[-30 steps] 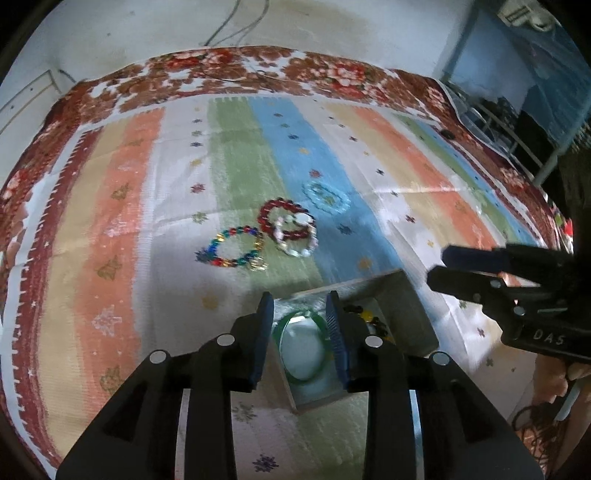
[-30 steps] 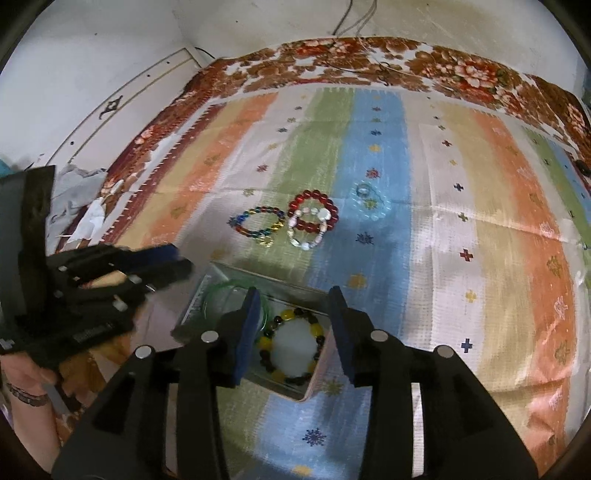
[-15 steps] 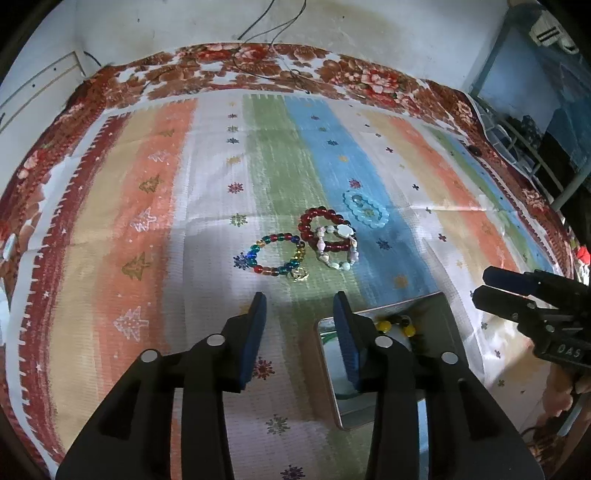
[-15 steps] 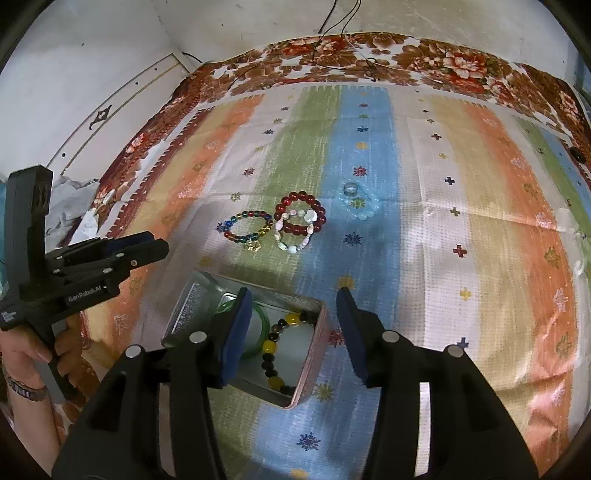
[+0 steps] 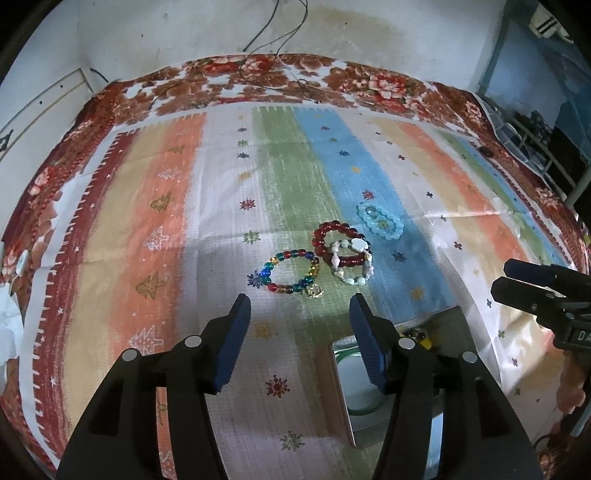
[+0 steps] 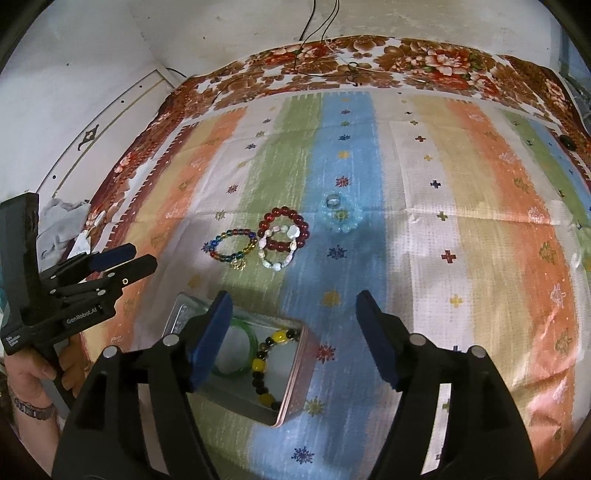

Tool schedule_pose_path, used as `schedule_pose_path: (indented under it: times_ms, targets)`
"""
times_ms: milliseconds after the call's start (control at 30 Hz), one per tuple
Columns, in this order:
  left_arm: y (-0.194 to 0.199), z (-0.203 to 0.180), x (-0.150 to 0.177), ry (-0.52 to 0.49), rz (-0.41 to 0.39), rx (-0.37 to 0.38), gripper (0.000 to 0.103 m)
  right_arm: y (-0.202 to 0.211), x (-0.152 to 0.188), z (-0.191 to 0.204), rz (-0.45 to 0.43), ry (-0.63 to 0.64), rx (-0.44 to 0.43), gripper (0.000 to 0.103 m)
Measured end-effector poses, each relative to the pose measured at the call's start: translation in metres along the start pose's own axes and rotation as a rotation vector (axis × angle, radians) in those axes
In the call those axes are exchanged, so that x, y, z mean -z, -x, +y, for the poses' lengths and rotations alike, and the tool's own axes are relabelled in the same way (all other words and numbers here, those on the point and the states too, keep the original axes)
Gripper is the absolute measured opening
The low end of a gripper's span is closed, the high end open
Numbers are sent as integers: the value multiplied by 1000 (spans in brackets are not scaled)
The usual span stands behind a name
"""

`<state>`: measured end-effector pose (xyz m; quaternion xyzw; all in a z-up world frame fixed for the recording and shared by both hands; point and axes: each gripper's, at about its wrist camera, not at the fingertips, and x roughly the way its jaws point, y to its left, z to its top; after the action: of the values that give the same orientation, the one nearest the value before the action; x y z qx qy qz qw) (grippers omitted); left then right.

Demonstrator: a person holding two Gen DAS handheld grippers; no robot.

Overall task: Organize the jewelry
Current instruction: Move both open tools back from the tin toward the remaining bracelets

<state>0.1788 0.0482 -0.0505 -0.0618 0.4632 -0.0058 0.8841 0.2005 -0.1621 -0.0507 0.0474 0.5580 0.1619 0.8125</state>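
A metal tin (image 6: 293,373) lies on the striped cloth and holds a green bangle (image 6: 242,367) and a yellow-and-black bead bracelet (image 6: 264,365); it also shows in the left wrist view (image 5: 338,384). Beyond it lie a multicolour bead bracelet (image 5: 291,271) (image 6: 232,245), a dark red bead bracelet (image 5: 334,240) (image 6: 282,229) overlapped by a white stone bracelet (image 5: 352,266) (image 6: 279,247), and a pale blue bracelet (image 5: 380,221) (image 6: 340,218). My left gripper (image 5: 300,314) is open and empty, above the cloth near the multicolour bracelet. My right gripper (image 6: 293,310) is open and empty, above the tin's far edge.
A floral blanket (image 5: 258,77) lies under the striped cloth, against a white wall (image 5: 184,33). A small clear ring (image 6: 333,201) rests by the pale blue bracelet. Shelving (image 5: 532,129) stands at the far right. Crumpled white cloth (image 6: 66,221) lies off the left edge.
Both grippers pulled back and up from the tin and opened wider. The left gripper swung left, off the tin and toward the loose bracelets. The bangle and bead bracelet stay in the tin.
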Motion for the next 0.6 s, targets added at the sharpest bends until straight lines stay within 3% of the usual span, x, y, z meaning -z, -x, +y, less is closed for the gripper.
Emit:
schedule_pose_path:
  times_ms: [600]
  targets:
    - [-25, 12, -24, 9, 46, -24, 56, -37, -27, -8, 61, 5, 26, 76]
